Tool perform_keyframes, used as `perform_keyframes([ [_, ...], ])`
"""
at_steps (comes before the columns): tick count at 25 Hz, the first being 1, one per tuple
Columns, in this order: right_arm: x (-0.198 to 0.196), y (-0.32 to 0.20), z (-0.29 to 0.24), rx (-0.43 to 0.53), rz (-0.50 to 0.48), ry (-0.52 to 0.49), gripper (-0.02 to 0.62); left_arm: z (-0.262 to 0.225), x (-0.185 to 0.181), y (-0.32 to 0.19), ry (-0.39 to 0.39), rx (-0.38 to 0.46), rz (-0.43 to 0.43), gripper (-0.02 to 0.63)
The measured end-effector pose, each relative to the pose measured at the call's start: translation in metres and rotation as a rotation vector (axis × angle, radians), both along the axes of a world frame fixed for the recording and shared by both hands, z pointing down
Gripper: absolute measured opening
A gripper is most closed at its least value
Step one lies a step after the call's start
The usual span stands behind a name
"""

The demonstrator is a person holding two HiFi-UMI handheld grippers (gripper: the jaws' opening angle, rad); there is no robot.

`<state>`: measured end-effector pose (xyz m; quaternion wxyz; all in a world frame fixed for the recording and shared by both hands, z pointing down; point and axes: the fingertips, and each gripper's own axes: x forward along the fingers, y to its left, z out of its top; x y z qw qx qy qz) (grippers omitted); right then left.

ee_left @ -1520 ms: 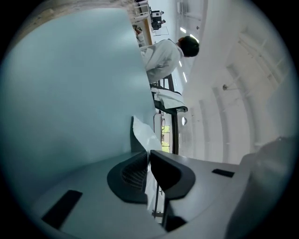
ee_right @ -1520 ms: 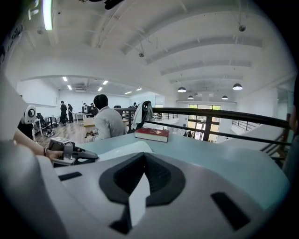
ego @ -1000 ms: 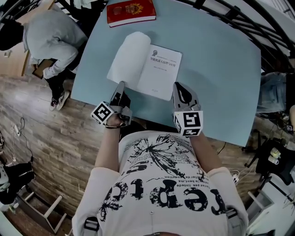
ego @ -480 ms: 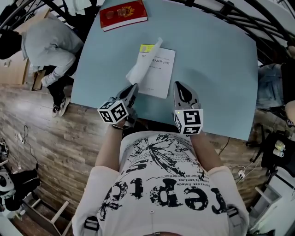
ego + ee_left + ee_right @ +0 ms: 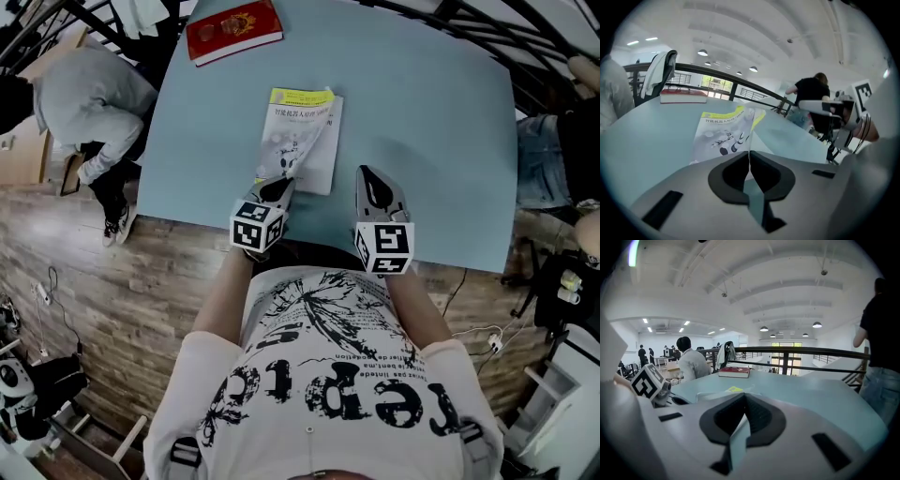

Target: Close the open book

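The book lies in the middle of the pale blue table, its white and yellow front cover facing up and bowed over the pages. My left gripper is shut on the cover's near edge, which shows as a thin sheet running up between the jaws of the left gripper. The book's cover spreads out just beyond it. My right gripper rests to the right of the book, near the table's front edge, shut with nothing in it. The right gripper view shows only a yellow strip of the book.
A red book lies closed at the table's far left corner. A person in grey crouches beside the table's left edge. Another person in black stands beyond a railing on the right. Wooden floor lies under the near edge.
The left gripper carried the cover from the left over to the right, so the open pages are now covered. The right gripper barely shifted.
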<state>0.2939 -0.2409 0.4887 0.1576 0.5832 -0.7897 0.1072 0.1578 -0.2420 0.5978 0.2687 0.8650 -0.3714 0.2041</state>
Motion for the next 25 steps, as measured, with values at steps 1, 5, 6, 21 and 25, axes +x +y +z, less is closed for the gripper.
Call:
perform_keyframes([
  [1,0.001,0.001,0.0,0.0,0.006,-0.001,0.011,0.004,0.002,0.001,-0.038,0.011,0.027,0.023],
  [5,0.007,0.003,0.001,-0.007,0.037,0.001,0.011,0.021,0.008,0.004,-0.119,-0.005,0.072,0.023],
  [6,0.009,0.004,0.001,-0.013,0.052,0.002,0.011,0.025,0.009,0.004,-0.126,-0.022,0.071,0.023],
  [21,0.008,0.014,0.013,-0.123,0.172,-0.049,0.011,0.03,0.019,0.015,-0.162,-0.133,0.159,0.153],
  [25,-0.003,0.015,0.006,-0.107,0.188,-0.073,0.011,0.011,0.008,0.017,-0.141,-0.091,0.169,0.153],
])
